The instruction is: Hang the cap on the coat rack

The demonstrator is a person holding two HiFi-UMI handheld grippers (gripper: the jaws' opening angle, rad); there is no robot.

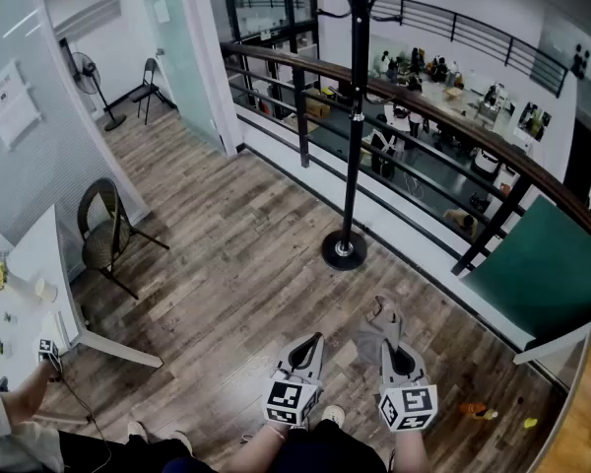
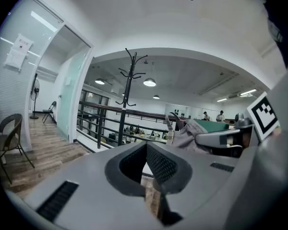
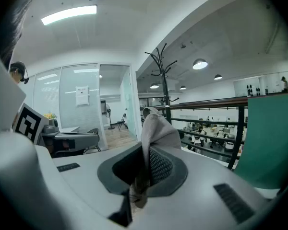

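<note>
Right gripper (image 1: 392,335) clamped on the grey cap (image 1: 382,325), held low over the floor; left gripper (image 1: 311,348) closed, empty. Carry step: coat rack (image 1: 353,116) stands well ahead, so the cap likely needs lifting to a hook.

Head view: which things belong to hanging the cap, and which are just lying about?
Job: cap, clamped in the right gripper; coat rack, standing ahead.
Lying about: chair, fan, white table, green board.
</note>
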